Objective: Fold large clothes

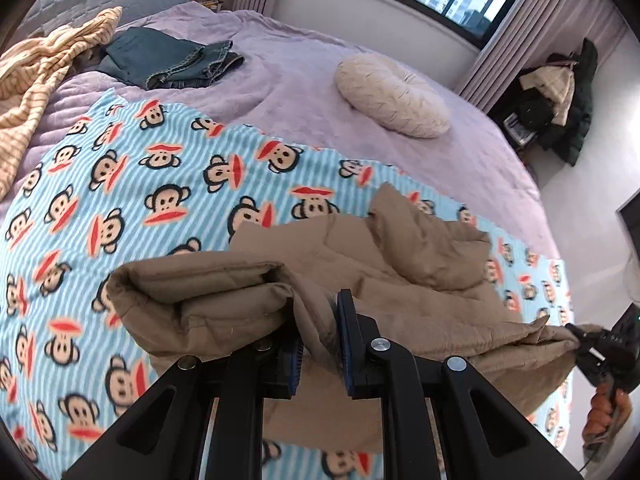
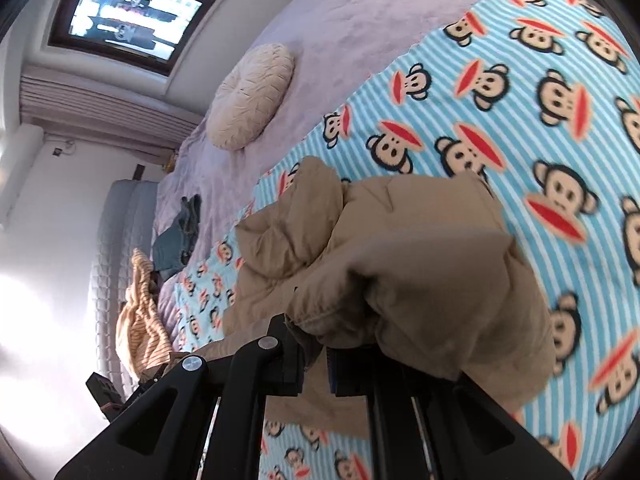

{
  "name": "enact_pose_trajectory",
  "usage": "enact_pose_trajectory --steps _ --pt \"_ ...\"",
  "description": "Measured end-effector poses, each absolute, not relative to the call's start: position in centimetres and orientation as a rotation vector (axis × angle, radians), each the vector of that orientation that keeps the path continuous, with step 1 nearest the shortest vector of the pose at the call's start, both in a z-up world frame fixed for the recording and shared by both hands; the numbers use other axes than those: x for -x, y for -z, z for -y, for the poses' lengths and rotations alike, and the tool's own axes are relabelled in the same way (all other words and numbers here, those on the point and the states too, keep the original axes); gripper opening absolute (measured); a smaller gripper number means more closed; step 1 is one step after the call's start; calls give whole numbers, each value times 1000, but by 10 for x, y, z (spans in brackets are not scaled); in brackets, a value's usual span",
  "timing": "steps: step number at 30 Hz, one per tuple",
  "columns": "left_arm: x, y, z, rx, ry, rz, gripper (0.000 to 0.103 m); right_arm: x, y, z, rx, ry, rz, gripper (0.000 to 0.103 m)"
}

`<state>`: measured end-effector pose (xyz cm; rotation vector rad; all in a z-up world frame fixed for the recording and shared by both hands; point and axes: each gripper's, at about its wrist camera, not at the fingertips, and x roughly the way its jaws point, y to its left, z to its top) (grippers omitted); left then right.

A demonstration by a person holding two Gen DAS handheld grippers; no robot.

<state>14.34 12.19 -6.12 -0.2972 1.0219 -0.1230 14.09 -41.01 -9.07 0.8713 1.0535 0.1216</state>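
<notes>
A tan padded jacket (image 1: 360,264) lies bunched on a blue striped monkey-print blanket (image 1: 120,184) on the bed. My left gripper (image 1: 320,344) is shut on a fold of the jacket at its near edge, lifting it a little. My right gripper (image 1: 580,340) shows at the right edge of the left wrist view, shut on another corner of the jacket. In the right wrist view the right gripper (image 2: 316,364) pinches the jacket (image 2: 400,264), which drapes over and hides its right finger.
A lilac bedspread (image 1: 304,80) covers the bed. Folded jeans (image 1: 172,60) and a striped yellow garment (image 1: 36,88) lie at the far left. A round cream cushion (image 1: 392,96) sits at the back. Clothes are piled on a chair (image 1: 560,100) by the window.
</notes>
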Motion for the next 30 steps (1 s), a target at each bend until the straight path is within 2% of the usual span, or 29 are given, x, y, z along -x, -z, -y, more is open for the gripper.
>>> enact_pose_trajectory --steps 10,11,12,14,15,16,17,18,19,20,21,22,23,24,25,26,27,30 --pt "-220 153 -106 242 138 -1094 18 -197 181 409 -909 -3 -1078 9" --pt "-227 162 -106 258 137 -1100 21 -197 185 409 -911 -2 -1076 9" --pt "-232 169 -108 271 135 -1100 30 -200 192 408 -913 0 -1074 9" --pt "-235 175 -110 286 133 -1088 38 -201 197 408 -919 1 -1067 9" --pt "-235 176 -111 291 137 -1079 50 -202 198 407 -918 -1 -1068 10" --pt "-233 174 -114 297 143 -1067 57 -201 195 407 -911 -6 -1071 12" --pt "-230 170 -116 301 145 -1056 73 -200 191 406 -898 -12 -1076 18" --pt "-225 164 -120 308 145 -1039 81 -199 186 405 -883 -15 -1079 29" --pt "-219 156 -124 316 142 -1020 81 -196 177 404 -851 -8 -1078 37" --pt "-216 150 -128 319 139 -1011 81 -194 169 402 -827 0 -1072 59" --pt "-210 143 -130 317 138 -1002 81 -187 155 400 -790 6 -1041 75" --pt "-207 137 -132 313 141 -994 81 -180 144 398 -762 9 -1013 75" --pt "-201 131 -132 304 154 -982 81 -175 134 392 -725 5 -1003 75" --pt "-198 127 -130 293 173 -978 81 -173 129 387 -696 -4 -1004 69" --pt "-197 125 -125 283 210 -984 81 -171 125 379 -660 -23 -1010 59" --pt "-198 126 -121 278 244 -992 79 -172 126 373 -635 -36 -1028 30" --pt "-198 129 -112 268 285 -1003 71 -176 131 361 -602 -73 -1064 20" --pt "-204 145 -79 221 350 -1030 70 -190 148 335 -519 -148 -1108 17"
